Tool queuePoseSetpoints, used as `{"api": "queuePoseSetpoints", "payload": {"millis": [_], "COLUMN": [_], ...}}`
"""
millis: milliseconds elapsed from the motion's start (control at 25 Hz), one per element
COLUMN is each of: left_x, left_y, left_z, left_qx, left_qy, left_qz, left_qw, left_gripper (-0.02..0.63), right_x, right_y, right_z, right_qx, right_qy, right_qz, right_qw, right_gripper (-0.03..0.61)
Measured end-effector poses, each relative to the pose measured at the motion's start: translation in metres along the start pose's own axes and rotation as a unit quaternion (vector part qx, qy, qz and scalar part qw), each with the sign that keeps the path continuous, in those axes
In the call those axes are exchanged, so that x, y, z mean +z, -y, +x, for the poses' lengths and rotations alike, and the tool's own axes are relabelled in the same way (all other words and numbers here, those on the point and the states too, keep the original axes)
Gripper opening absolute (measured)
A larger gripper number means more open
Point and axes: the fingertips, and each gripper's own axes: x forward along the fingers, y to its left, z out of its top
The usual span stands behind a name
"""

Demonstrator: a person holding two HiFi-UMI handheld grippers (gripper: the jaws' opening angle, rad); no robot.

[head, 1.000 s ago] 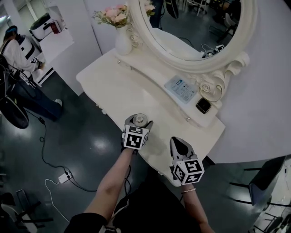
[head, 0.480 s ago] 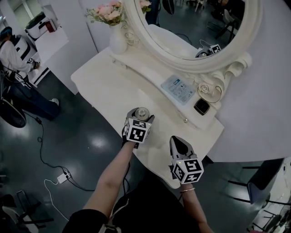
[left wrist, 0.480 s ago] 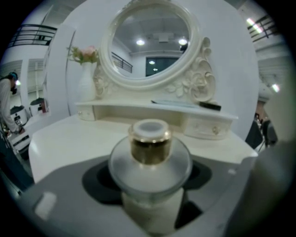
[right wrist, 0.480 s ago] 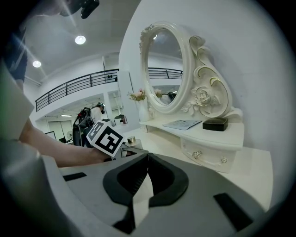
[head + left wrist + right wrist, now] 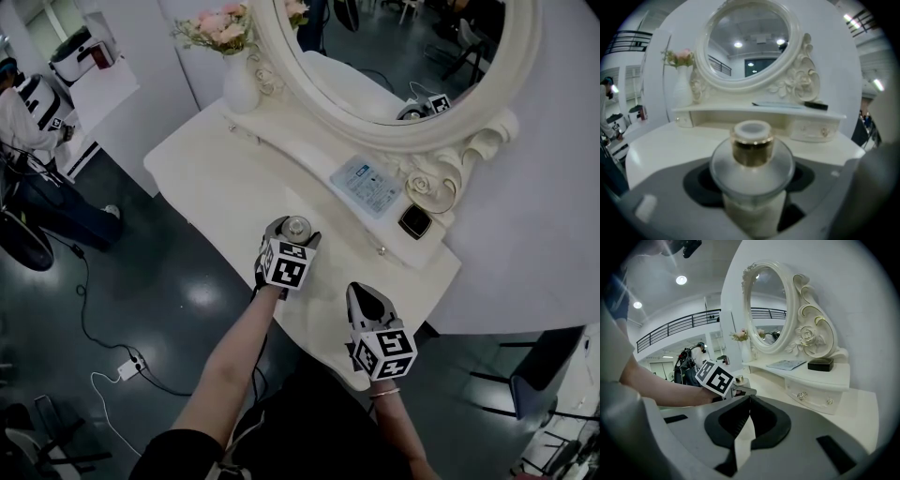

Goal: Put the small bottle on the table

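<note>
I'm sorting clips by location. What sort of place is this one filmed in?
Probably a staged dressing corner inside a studio or lab hall: a cream dressing table with an ornate oval mirror and vase of pink flowers stands on a dark glossy floor with a loose power strip.

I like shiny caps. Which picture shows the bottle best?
The left gripper view: the bottle fills the middle, gold collar clear. The head view shows only its top; the right gripper view, a tiny bit of cap.
</note>
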Motion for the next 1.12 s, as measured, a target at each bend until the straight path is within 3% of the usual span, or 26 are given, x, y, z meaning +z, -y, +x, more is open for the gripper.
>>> {"api": "queuePoseSetpoints", "payload": {"millis": [280, 520, 880, 1000, 1120], "left_x": [0.000, -0.001, 0.000, -0.004, -0.004], "left_y": [0.002, 0.000, 0.004, 0.005, 0.003], "left_z": [0.004, -0.007, -0.049, -0.064, -0.082], "left_qx": [-0.002, 0.005, 0.005, 0.002, 0.008], "left_qy": [-0.010, 0.011, 0.043, 0.046, 0.061], "left_qz": [0.006, -0.005, -0.020, -0.035, -0.051], "left_qw": [0.9999, 0.9999, 0.9989, 0.9983, 0.9968], "left_gripper": [0.350, 0.387, 0.386, 0.379, 0.312], "right_x": [-0.003, -0.003, -0.001, -0.002, -0.002], "right_y": [0.006, 0.001, -0.015, -0.019, -0.023], "right_z": [-0.007, -0.008, -0.014, -0.018, -0.022], "right_qx": [-0.013, -0.010, -0.005, -0.006, -0.005], "right_qy": [-0.002, 0.001, 0.008, 0.011, 0.016], "right_qz": [0.005, 0.003, -0.002, -0.003, -0.005], "right_qw": [1.000, 1.000, 1.000, 1.000, 1.000], "right_gripper": [0.005, 0.005, 0.005, 0.005, 0.005]}}
